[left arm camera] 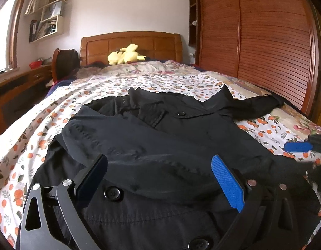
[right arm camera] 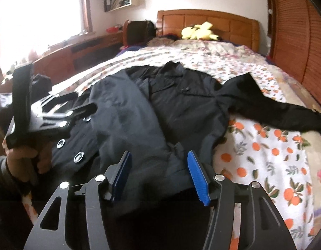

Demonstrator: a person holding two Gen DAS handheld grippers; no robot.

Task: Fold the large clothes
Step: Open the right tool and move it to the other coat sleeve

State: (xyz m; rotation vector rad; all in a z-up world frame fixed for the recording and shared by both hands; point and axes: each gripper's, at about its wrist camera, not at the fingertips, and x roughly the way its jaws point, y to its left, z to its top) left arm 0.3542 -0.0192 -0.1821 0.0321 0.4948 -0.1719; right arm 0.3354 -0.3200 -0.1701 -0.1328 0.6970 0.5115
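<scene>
A large black coat [left arm camera: 160, 137] lies spread on the bed, collar toward the headboard, one sleeve folded across its front and the other sleeve [right arm camera: 271, 108] stretched out to the right. My left gripper [left arm camera: 158, 179] is open, its blue-padded fingers just above the coat's lower front near the buttons. My right gripper [right arm camera: 158, 173] is open over the coat's lower right hem. In the right wrist view the left gripper [right arm camera: 35, 112] shows at the left, held in a hand. In the left wrist view one right gripper finger [left arm camera: 298, 146] shows at the right edge.
The bed has a white sheet with orange fruit print [left arm camera: 56, 112]. A yellow plush toy [left arm camera: 127, 55] lies by the wooden headboard [left arm camera: 131, 43]. A slatted wooden wardrobe [left arm camera: 264, 41] stands on the right, a wooden desk [left arm camera: 18, 87] and window on the left.
</scene>
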